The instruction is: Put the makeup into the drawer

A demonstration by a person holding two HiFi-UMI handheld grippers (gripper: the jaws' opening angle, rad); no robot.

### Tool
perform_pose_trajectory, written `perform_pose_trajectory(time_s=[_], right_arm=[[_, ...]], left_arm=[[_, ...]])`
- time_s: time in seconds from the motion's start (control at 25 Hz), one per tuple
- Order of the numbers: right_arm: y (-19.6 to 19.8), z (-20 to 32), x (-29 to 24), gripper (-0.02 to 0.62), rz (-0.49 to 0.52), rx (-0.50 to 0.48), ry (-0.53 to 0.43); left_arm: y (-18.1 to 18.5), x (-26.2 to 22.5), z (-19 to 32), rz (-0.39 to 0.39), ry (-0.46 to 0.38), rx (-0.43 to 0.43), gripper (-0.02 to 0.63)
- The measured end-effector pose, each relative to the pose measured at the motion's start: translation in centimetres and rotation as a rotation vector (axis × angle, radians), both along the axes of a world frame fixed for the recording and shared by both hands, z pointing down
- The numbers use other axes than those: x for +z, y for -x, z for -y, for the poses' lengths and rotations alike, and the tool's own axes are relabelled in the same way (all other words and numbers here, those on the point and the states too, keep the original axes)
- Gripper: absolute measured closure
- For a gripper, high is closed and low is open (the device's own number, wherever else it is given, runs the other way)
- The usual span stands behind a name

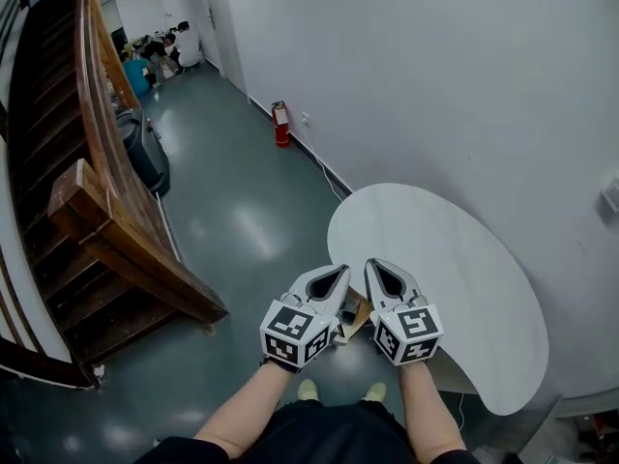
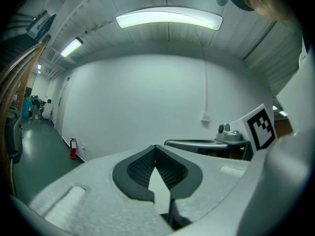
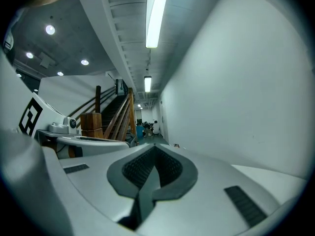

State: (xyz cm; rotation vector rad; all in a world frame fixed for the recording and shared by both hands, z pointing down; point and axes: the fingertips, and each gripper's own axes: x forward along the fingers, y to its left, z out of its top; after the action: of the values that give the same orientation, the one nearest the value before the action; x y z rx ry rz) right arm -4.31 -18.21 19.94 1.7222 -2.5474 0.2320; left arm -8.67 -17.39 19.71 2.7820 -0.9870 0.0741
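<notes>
Makeup out of view; left tool (image 1: 340, 271), right tool (image 1: 372, 264) closed, empty.

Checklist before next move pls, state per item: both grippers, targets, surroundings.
1. Left gripper empty: ok, jaws together, nothing between them.
2. Right gripper empty: ok, jaws together, nothing held.
3. Makeup in view: not ok, none in any view.
4. Drawer in view: not ok, none visible.
5. White table located: ok, just ahead of the right gripper.
6. Bystanders clear: ok, people sit far down the corridor.
</notes>
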Motion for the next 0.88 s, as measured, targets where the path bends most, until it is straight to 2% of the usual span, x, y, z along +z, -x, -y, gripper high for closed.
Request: perform_pose_trajectory(time_s=[0.28, 0.88], right_arm=[[-0.1, -0.2, -0.8, 0.581, -0.017, -0.005, -0.014], [0.6, 0.8, -0.3, 0.581, -0.027, -0.016, -0.002]], left_arm=[[-0.6, -1.1, 0.0, -0.012, -0.024, 0.006, 0.597], [-0.2, -0.7, 0.9, -0.008, -0.013, -0.001, 0.597]])
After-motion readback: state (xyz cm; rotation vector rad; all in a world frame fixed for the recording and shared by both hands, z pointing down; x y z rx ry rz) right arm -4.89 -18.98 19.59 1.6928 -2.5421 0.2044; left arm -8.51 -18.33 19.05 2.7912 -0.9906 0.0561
